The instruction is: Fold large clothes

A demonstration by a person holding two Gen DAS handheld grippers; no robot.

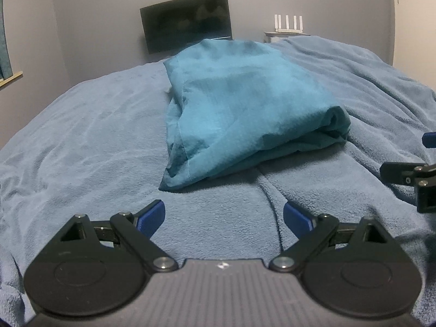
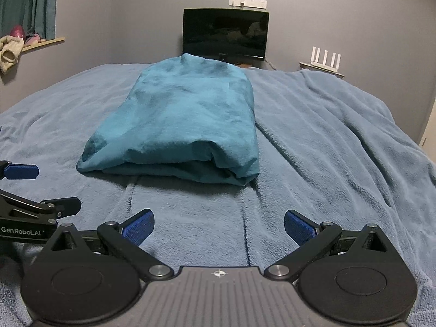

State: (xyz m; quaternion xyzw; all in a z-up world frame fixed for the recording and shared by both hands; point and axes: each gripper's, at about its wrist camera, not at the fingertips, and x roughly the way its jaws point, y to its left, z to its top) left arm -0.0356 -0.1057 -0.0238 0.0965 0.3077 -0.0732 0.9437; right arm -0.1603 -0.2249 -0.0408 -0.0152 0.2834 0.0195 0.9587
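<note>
The teal cloth (image 1: pixel 239 109) is folded over itself, so inner layers and what kind of garment it is can't be told. Its far end covers the bottom of the monitor (image 2: pixel 225 34); screen is dark, reflections too blurry to read. Right gripper (image 1: pixel 408 160) is cut off by the left wrist view's right edge, w/ only one blue pad partly showing. Items on the window ledge (image 2: pixel 43 42) are too small/blurry to ID.

Dim, cool indoor light, soft and grainy; heavy fisheye bending at dark corners, faint reflections on the monitor (image 2: pixel 225 33).
</note>
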